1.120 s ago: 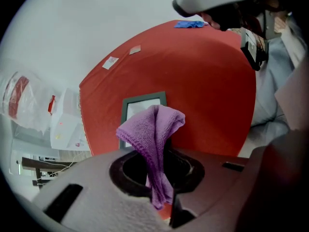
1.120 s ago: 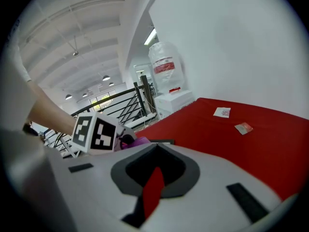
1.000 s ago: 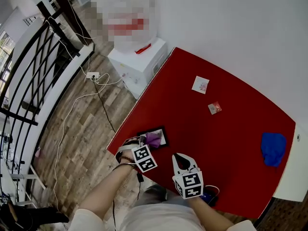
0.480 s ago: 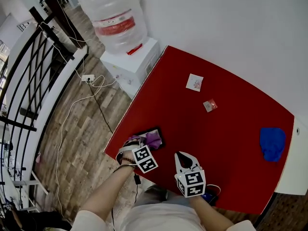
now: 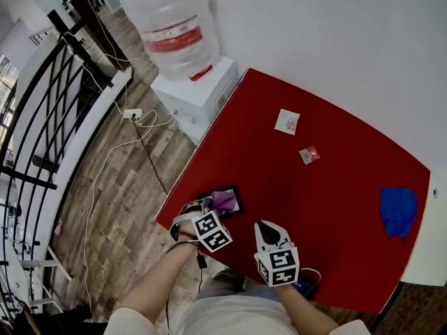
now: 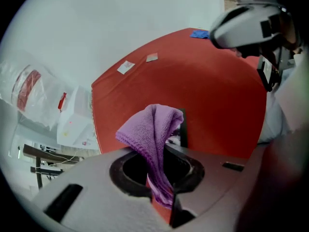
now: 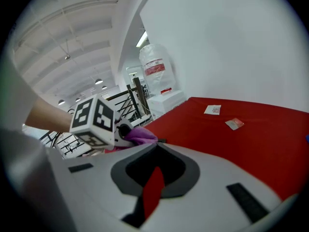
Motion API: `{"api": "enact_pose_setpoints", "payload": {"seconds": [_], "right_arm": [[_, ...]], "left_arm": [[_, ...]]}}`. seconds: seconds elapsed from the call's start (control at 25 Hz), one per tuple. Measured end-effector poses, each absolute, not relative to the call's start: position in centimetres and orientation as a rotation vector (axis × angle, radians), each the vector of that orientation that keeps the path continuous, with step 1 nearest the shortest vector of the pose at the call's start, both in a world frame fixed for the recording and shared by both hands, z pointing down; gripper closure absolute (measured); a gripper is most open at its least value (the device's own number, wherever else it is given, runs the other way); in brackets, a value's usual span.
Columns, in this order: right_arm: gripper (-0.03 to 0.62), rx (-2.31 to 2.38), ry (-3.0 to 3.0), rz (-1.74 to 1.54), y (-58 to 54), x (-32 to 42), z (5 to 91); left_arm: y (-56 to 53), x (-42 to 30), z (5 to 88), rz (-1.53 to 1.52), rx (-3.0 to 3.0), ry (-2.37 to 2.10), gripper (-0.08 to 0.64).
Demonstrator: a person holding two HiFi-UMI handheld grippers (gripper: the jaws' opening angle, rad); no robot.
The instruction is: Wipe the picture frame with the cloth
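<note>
A small black picture frame (image 5: pixel 236 190) lies on the red table (image 5: pixel 328 208) near its front left corner. A purple cloth (image 5: pixel 223 200) rests on the frame, and my left gripper (image 5: pixel 208 206) is shut on it. In the left gripper view the cloth (image 6: pixel 153 129) folds up out of the jaws and hides most of the frame (image 6: pixel 183 129). My right gripper (image 5: pixel 268 230) hangs just right of the frame, above the table's front edge, shut on nothing. From the right gripper view (image 7: pixel 157 145) I see the left gripper's marker cube (image 7: pixel 94 120) and the cloth (image 7: pixel 141 135).
A blue cloth (image 5: pixel 398 211) lies at the table's far right. A white packet (image 5: pixel 288 121) and a small red packet (image 5: pixel 309 154) lie near the back. Left of the table stand a water bottle (image 5: pixel 171 23) on a white cabinet (image 5: pixel 199 93), floor cables and a black railing (image 5: pixel 42 110).
The head camera has swung a little. My left gripper has nudged the purple cloth slightly across the frame. The right gripper has stayed where it was.
</note>
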State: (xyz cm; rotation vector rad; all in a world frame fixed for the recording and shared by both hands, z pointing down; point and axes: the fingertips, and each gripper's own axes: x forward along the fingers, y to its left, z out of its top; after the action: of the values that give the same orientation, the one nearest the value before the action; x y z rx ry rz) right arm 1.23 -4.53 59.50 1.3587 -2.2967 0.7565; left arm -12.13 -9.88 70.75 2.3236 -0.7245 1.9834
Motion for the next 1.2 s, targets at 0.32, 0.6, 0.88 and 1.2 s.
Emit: {"api": "enact_pose_setpoints", "payload": {"seconds": [0.32, 0.6, 0.88, 1.2], "right_arm": [[0.588, 1.383, -2.267, 0.768, -3.3, 2.9, 60.0], [0.588, 1.396, -2.254, 0.785, -3.2, 3.7, 60.5], [0.588, 1.383, -2.281, 0.779, -4.0, 3.0, 60.2], [0.588, 1.376, -2.264, 0.790, -3.1, 3.3, 60.4]], "left_arm": [[-14.7, -11.7, 72.6, 2.041, 2.247, -0.732, 0.506], [-10.9, -9.6, 73.4, 2.109, 2.297, -0.593, 0.506], [-6.8, -8.6, 73.2, 2.153, 2.351, -0.476, 0.506], [-15.4, -9.7, 71.5, 2.089, 2.298, -0.706, 0.506]]}}
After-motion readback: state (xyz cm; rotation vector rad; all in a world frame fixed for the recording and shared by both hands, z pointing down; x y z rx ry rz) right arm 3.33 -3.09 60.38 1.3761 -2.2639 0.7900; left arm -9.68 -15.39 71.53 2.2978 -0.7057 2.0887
